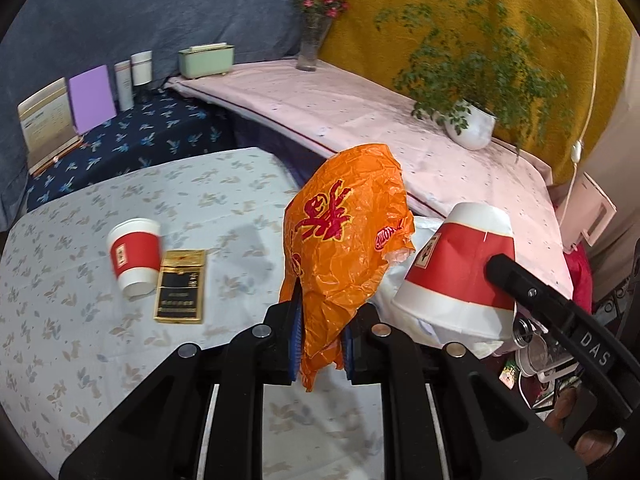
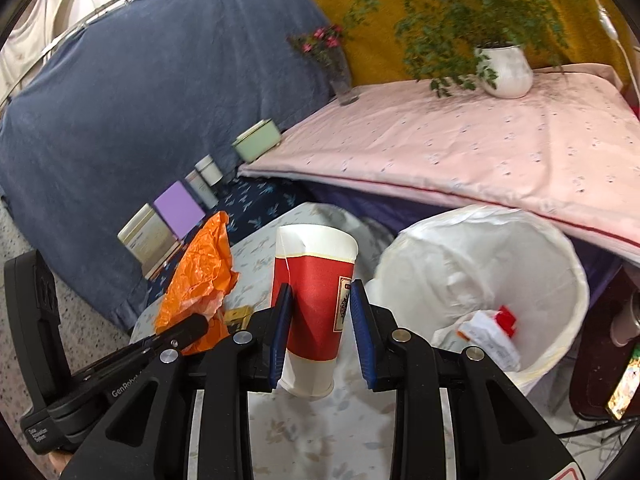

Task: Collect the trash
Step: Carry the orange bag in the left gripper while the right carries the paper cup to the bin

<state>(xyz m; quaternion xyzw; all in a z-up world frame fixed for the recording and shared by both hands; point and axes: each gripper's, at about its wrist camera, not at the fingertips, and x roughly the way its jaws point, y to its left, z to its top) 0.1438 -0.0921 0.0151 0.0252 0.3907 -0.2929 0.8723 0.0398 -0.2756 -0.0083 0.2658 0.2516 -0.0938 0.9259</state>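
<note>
Because the orange wrapper (image 1: 340, 240) is thin and crinkly, the left gripper (image 1: 320, 344) pinches it tight; beside the bin (image 2: 552, 240), the right gripper (image 2: 322, 320) squeezes a light, crushable paper cup (image 2: 314, 280) mid-body

Potted fern (image 1: 472, 124) and glass flower vase (image 1: 310, 46) stood on pink cloth (image 1: 360, 108); mint-green box (image 1: 207, 60), purple card (image 1: 91, 98) stood against blue backdrop (image 1: 160, 8).
</note>
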